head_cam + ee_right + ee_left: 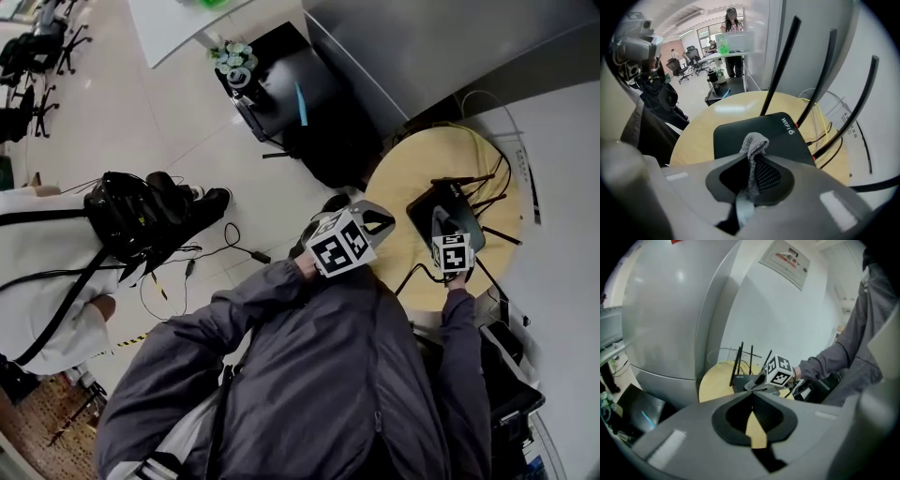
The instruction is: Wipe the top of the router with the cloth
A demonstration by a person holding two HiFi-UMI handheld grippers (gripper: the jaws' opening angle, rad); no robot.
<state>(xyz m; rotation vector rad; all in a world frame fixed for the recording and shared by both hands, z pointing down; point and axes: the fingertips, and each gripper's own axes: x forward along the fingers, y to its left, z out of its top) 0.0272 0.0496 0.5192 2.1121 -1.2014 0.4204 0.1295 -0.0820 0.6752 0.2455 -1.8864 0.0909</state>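
A black router (780, 133) marked WIFI 6, with several upright antennas, lies on a round wooden table (701, 126). My right gripper (751, 158) is shut on a grey cloth (755, 142), whose bunched end pokes out over the router's near edge. In the head view the right gripper (442, 225) hangs over the router (433, 202). My left gripper (377, 218) is held at the table's near-left rim, apart from the router. In its own view the left gripper (753, 393) is shut with nothing in it, and the router (740, 379) stands beyond.
Yellow and black cables (491, 161) trail off the router at the table's far side. A curved grey wall (670, 319) stands close behind the table. A person in white with a black bag (131, 217) is at the left, by floor cables (225, 246). A black stand (281, 89) is further off.
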